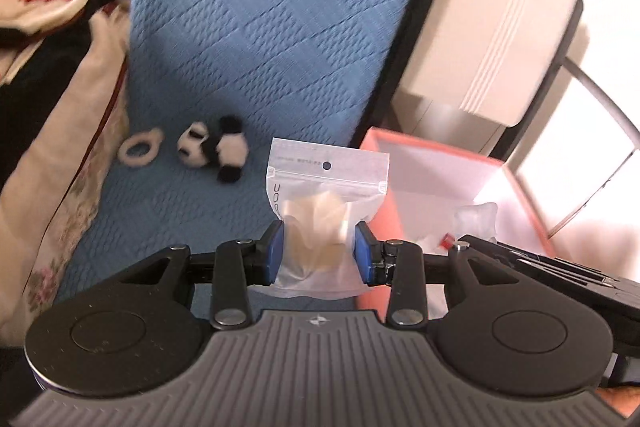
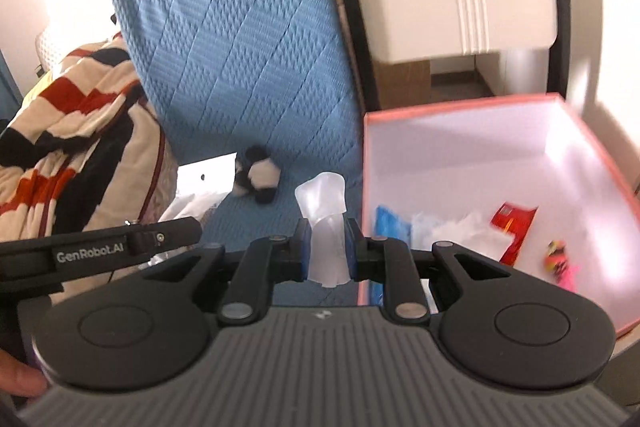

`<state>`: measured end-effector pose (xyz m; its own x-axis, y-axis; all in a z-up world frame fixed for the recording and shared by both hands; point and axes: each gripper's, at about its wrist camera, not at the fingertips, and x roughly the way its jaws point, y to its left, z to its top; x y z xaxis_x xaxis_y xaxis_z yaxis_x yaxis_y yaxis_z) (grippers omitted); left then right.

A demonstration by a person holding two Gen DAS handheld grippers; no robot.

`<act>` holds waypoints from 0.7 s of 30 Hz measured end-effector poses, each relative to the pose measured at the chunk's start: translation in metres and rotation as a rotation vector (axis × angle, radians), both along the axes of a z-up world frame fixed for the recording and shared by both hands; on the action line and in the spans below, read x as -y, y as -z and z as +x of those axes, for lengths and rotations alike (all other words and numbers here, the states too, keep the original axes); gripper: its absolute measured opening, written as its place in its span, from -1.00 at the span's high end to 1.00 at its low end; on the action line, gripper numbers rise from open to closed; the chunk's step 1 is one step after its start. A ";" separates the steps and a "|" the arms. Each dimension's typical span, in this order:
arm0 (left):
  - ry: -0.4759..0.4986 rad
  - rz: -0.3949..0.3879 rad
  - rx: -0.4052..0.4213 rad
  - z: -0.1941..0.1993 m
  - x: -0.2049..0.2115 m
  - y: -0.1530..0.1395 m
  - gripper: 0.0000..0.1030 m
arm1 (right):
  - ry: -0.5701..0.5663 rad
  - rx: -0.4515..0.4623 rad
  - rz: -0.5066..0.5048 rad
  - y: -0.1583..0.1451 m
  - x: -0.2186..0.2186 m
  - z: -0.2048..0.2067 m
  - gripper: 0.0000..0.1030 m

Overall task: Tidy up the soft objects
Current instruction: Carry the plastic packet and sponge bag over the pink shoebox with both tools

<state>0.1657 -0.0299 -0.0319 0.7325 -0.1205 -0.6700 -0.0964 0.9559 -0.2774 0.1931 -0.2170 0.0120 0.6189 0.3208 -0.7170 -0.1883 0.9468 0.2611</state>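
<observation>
My left gripper [image 1: 319,253] is shut on a frosted zip bag [image 1: 326,195] with a beige soft item inside, held upright above the blue bedspread [image 1: 256,27]. My right gripper [image 2: 327,250] is shut on a small translucent white packet [image 2: 323,203] that sticks up between the blue pads. A pink box [image 2: 472,107] with a white inside stands right of both; it holds a blue packet [image 2: 392,227], a red packet [image 2: 514,227], white stuffing and a small pink toy [image 2: 560,259]. A panda plush [image 1: 214,149] and a cream hair ring [image 1: 140,147] lie on the bedspread.
A red, black and cream blanket [image 2: 68,131] is heaped at the left with floral bedding [image 1: 68,195] below it. A cream cabinet [image 1: 492,39] stands past the bed's dark edge. The other gripper's black arm [image 2: 100,251] crosses the left of the right wrist view.
</observation>
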 end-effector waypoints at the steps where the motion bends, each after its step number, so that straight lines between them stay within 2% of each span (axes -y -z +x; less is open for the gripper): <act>1: 0.005 0.006 0.013 0.003 0.004 -0.005 0.17 | 0.003 0.009 -0.002 -0.004 0.003 0.002 0.58; 5: 0.024 -0.002 0.045 0.013 0.021 -0.020 0.17 | 0.019 0.043 0.026 -0.022 0.019 0.007 0.58; 10: 0.059 -0.005 0.080 0.020 0.042 -0.031 0.17 | 0.035 0.076 0.013 -0.036 0.037 0.008 0.58; 14: 0.083 -0.002 0.094 0.027 0.060 -0.035 0.17 | 0.053 0.083 0.001 -0.040 0.052 0.010 0.58; 21: 0.121 -0.009 0.070 0.037 0.086 -0.028 0.17 | 0.083 0.074 -0.031 -0.033 0.081 0.009 0.58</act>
